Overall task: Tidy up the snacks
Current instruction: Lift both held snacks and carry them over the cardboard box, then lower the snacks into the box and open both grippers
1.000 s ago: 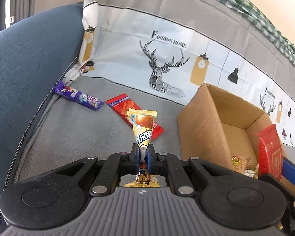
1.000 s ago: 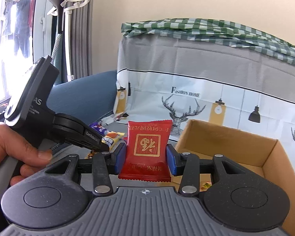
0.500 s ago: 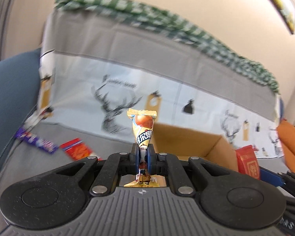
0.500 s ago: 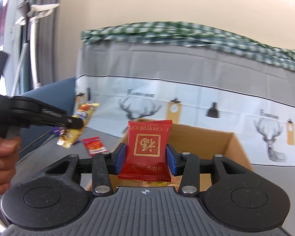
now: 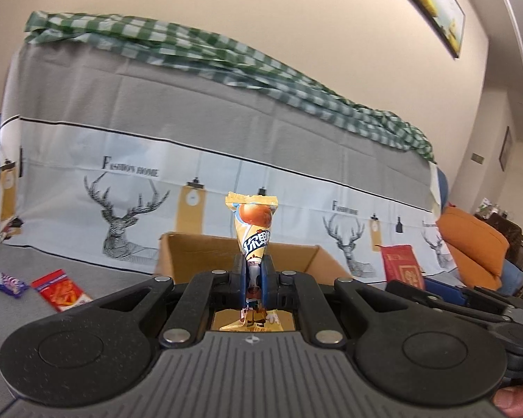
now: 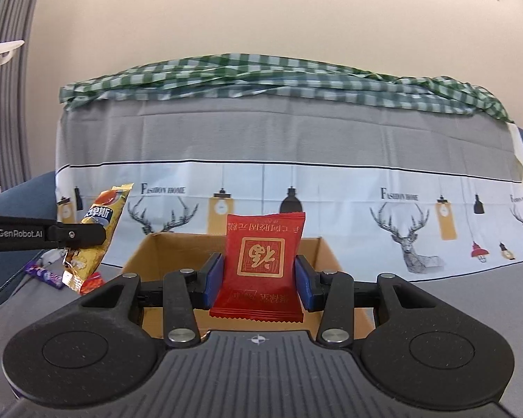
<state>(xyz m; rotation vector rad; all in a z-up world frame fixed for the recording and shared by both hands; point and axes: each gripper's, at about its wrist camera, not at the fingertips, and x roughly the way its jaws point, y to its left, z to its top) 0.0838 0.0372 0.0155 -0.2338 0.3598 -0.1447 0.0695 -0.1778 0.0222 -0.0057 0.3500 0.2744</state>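
Left gripper (image 5: 254,275) fingers clamped on yellow snack packet (image 5: 252,233), right gripper (image 6: 260,278) fingers gripping red snack packet (image 6: 261,264), both held near open cardboard box (image 6: 150,254) on sofa, purple bar (image 5: 3,280) and red packet (image 5: 59,289) far left.

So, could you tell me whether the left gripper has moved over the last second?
Yes. The left gripper, holding the yellow snack, has swung right: the cardboard box, earlier off to its right, now sits directly behind it.
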